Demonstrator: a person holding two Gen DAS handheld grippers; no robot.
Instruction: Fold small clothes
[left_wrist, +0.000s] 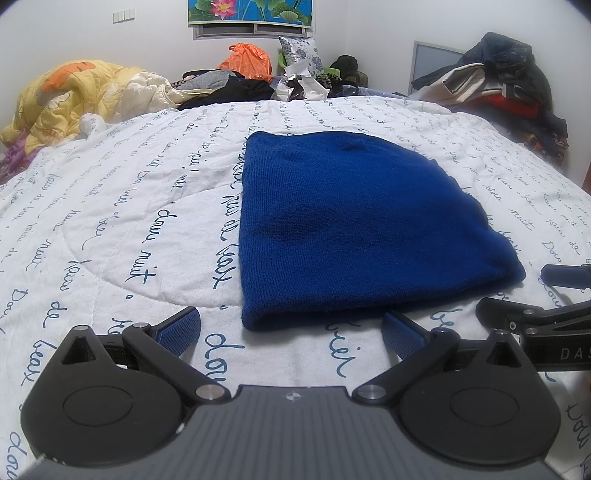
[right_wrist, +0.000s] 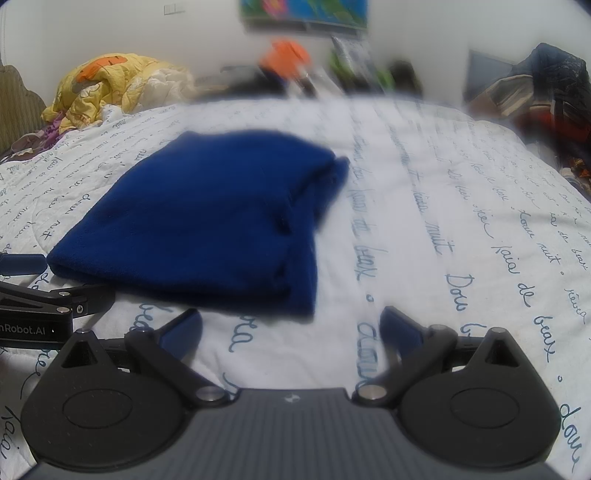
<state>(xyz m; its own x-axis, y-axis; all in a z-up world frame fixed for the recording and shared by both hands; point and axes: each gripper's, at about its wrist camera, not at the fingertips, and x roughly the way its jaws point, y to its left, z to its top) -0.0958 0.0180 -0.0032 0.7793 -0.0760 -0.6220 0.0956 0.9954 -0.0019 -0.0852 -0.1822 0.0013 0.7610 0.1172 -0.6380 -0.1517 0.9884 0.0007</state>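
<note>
Left wrist view: the left gripper (left_wrist: 291, 326), fingers spread and empty, hovers just short of a blue knit beanie (left_wrist: 354, 225) lying flat on a white quilt printed with script (left_wrist: 122, 206). The right gripper's tip shows beside the beanie's near right corner.

Right wrist view (blurred): the right gripper (right_wrist: 291, 326), likewise spread and empty, faces the beanie (right_wrist: 207, 221), whose right side shows doubled layers. Whether a fold is already made cannot be told; judged so, at least a further fold, or the setting-aside, remains.
</note>
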